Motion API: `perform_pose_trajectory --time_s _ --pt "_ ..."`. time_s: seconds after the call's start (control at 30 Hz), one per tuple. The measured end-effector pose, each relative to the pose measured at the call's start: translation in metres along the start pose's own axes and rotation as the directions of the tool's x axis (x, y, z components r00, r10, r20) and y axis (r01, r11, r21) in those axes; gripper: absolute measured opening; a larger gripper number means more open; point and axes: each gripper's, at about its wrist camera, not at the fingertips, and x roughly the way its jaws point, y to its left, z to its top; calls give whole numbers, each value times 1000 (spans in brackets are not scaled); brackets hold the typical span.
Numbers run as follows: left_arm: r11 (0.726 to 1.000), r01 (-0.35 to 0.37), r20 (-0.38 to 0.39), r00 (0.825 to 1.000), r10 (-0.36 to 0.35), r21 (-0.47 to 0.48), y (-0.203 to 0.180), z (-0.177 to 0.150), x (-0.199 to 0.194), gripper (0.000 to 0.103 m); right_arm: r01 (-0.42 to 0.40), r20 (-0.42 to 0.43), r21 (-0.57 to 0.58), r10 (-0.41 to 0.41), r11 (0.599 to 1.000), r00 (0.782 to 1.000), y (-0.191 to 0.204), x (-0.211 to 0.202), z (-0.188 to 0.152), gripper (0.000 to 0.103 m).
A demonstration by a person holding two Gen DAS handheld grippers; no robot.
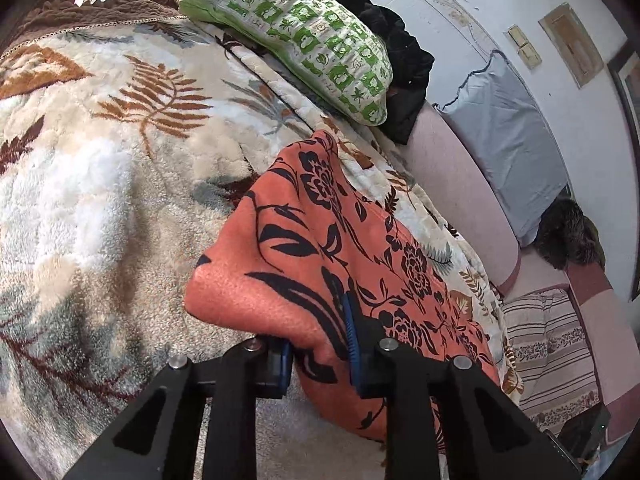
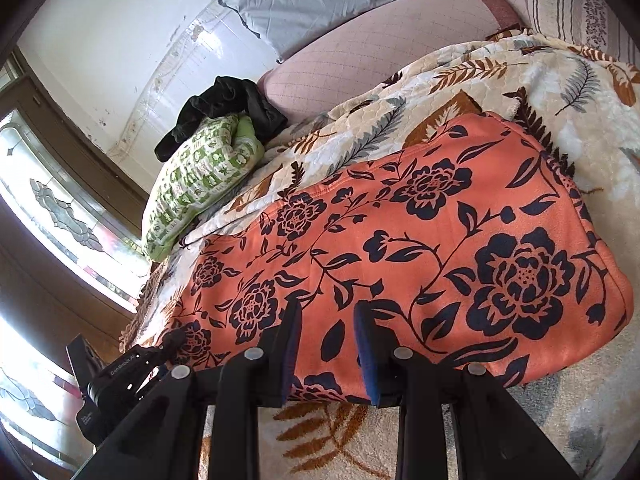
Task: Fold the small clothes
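Left gripper (image 1: 320, 356) and right gripper (image 2: 328, 344) each pinch the orange black-flowered fleece garment (image 2: 400, 248) edge between both jaws, over leaf-print plush blanket (image 1: 100, 168).

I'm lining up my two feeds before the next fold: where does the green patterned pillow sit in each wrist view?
Left wrist: the green pillow lies top centre, on the far edge of the leafy blanket, beyond the orange flowered cloth.
Right wrist: the green pillow lies at middle left, beside the window, up-left of the orange flowered cloth.
Shared landmark: the black garment bunched right behind the pillow.
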Motion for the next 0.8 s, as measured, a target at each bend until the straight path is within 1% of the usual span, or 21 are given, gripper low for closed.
perform_pose_trajectory --time_s 0.03,0.07,0.1,0.13,0.17,0.2,0.23,0.27,0.3,0.33,0.37,0.4,0.47,0.53,0.57,0.6,0.63,0.73,0.8 --pt "1000 -6 -5 1000 6 -7 1 0 2 29 1 -12 -3 -1 1000 1000 2 4 -1 30" --pt "1000 -4 -14 1000 4 -17 3 -2 3 44 -2 -25 -4 2 1000 1000 4 8 -3 30" --pt "1000 4 -24 1000 -5 -24 4 -3 5 54 -6 -36 -7 6 1000 999 7 12 -5 30" --pt "1000 6 -30 1000 -7 -19 4 -4 7 54 -7 -44 -16 7 1000 999 10 15 -6 30" --pt "1000 -3 -30 1000 3 -1 2 -5 8 53 -7 -52 -28 6 1000 999 14 18 -9 30" --pt "1000 -15 -27 1000 16 20 1 -5 9 49 -6 -59 -38 4 999 998 17 21 -11 30" --pt "999 -29 -20 999 30 36 -1 -6 8 41 -5 -65 -43 2 999 998 19 25 -13 30" --pt "997 -51 -12 999 52 58 -3 -7 9 22 -4 -80 -42 1 999 997 20 30 -15 30" --pt "994 -70 -7 997 71 87 -5 -7 9 19 2 -120 -35 -7 999 993 19 40 -19 30" --pt "991 -80 -3 997 81 109 -7 -8 10 17 29 -167 -28 -33 999 985 17 52 -24 31" --pt "989 -82 3 997 83 126 -9 -8 10 16 41 -163 -23 -44 999 986 15 56 -29 31" --pt "987 -82 10 997 81 137 -10 -8 9 15 44 -138 -29 -47 999 989 17 53 -30 31" --pt "988 -65 14 998 64 139 -10 -7 5 14 41 -142 -54 -48 998 989 22 49 -29 30" --pt "986 -47 24 999 44 158 -14 -6 -1 14 26 -118 -27 -29 999 993 18 38 -25 31" --pt "981 -44 34 999 38 187 -20 -6 -6 13 21 -90 -8 -21 1000 996 14 30 -21 30" --pt "972 -47 46 998 38 229 -28 -7 -10 13 19 -61 10 -18 1000 998 9 20 -15 30" --pt "958 -57 61 997 41 282 -39 -9 -14 13 17 -27 31 -16 999 1000 3 8 -9 30" --pt "896 -79 105 994 36 437 -74 -15 -25 13 18 97 127 -30 992 995 -25 -30 11 30" --pt "855 -74 111 994 20 514 -99 -19 -29 13 -13 151 213 -20 977 988 -51 -50 22 30"
